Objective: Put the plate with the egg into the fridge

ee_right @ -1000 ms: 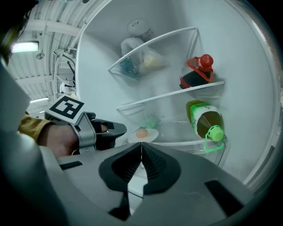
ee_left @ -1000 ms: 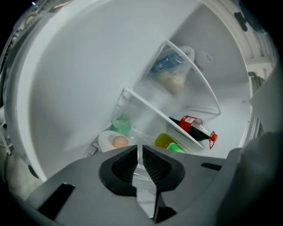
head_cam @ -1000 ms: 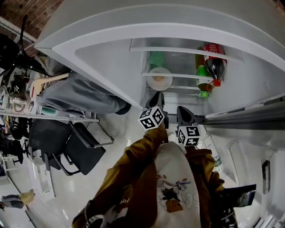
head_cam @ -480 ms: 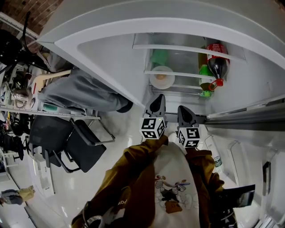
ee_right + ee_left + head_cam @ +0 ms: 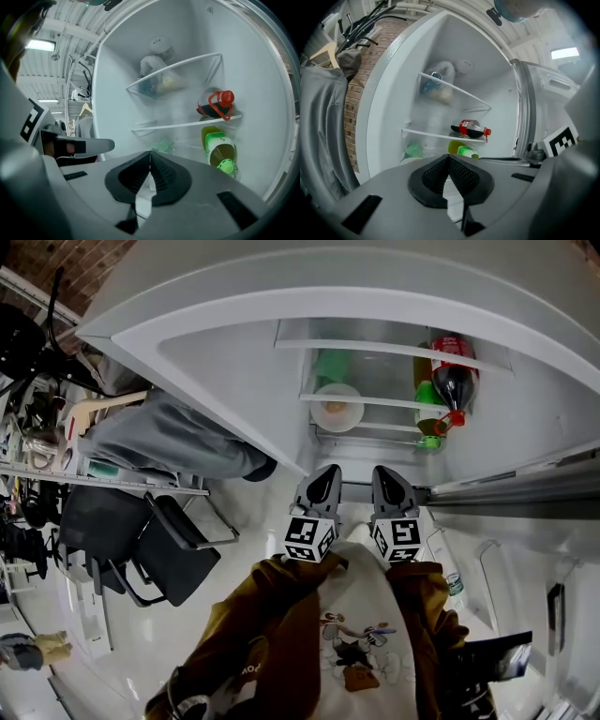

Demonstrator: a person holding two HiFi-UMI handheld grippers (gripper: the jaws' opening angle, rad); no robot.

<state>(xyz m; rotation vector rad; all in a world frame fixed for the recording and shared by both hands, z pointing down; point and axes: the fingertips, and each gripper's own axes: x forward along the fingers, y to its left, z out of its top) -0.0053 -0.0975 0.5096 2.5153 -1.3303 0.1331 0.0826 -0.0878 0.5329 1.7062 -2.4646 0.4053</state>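
The white plate (image 5: 336, 407) with the egg rests on a glass shelf inside the open fridge (image 5: 394, 352), seen in the head view. Both grippers hang below it, outside the fridge and close to my body. My left gripper (image 5: 325, 479) is shut with nothing between its jaws; in the left gripper view its pads (image 5: 449, 159) meet. The right gripper (image 5: 386, 482) is also shut and empty, its pads (image 5: 150, 157) pressed together. Neither gripper touches the plate.
A cola bottle (image 5: 453, 381) lies on the shelf to the plate's right, a green-capped bottle (image 5: 429, 413) beneath it, and a green item (image 5: 330, 364) behind the plate. The fridge door (image 5: 206, 362) swings out at left. A black chair (image 5: 159, 549) stands on the floor at left.
Both grippers have drawn back from the fridge toward my body, the left one moving further down and left. The plate stays on the shelf.
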